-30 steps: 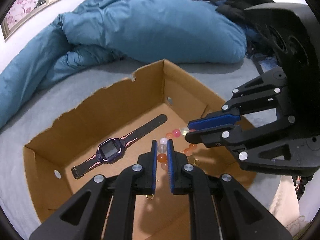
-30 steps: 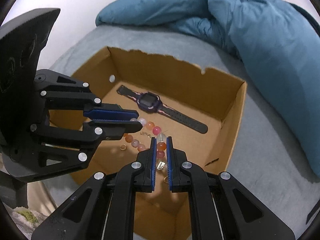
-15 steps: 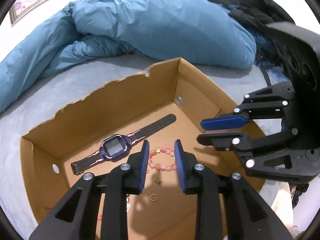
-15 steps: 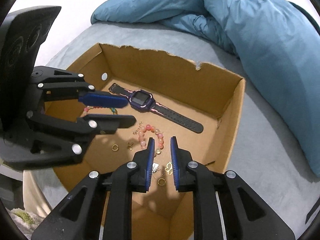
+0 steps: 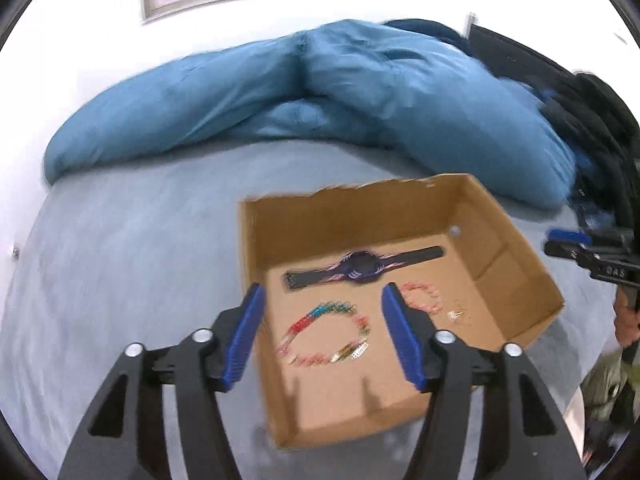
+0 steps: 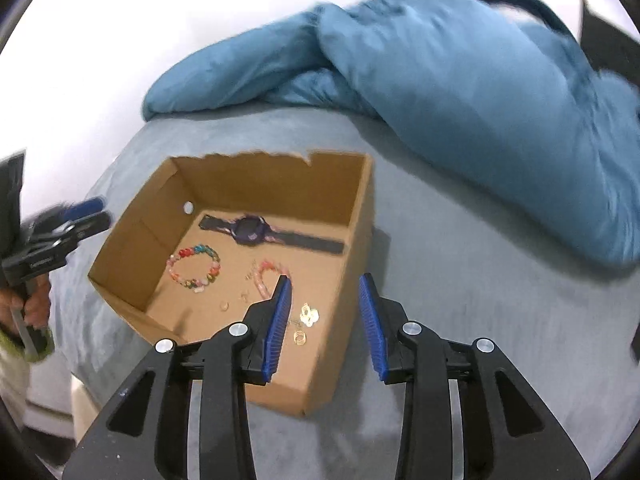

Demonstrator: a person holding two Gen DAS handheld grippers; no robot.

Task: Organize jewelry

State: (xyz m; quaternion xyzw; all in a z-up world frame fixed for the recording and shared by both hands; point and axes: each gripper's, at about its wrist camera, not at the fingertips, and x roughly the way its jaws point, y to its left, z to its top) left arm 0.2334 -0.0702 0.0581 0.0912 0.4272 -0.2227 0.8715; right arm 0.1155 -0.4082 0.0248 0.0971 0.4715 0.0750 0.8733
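Progress: most of the sorting looks done, I'd judge; the jewelry lies spread inside the cardboard box and neither tool carries anything.
Left to do: perhaps only tidying the small gold bits, though I can't tell whether more pieces wait outside the views.
Left gripper: jaws opening, spread wide, nothing between the pads; it hangs above the box's near-left corner.
Right gripper: jaws opening, empty; it hangs over the box's right wall, at about 4 o'clock from the box's middle in its own view.
Box: open-topped, torn along the far rim, sitting on the grey bed cover, with a blue duvet bunched at 12 o'clock.
Watch: purple face, dark strap, lying flat along the far wall.
Multicoloured bracelet: a closed loop on the floor, at 9 o'clock from the box's middle in the right wrist view.
Pink bead bracelet: just beside the multicoloured one, toward the middle, apart from the watch.
Small gold pieces: rings and a clover-like charm loose on the floor near the right wall, around 5 o'clock.
Person's hand: grips the left tool's handle at the frame's 9 o'clock edge.
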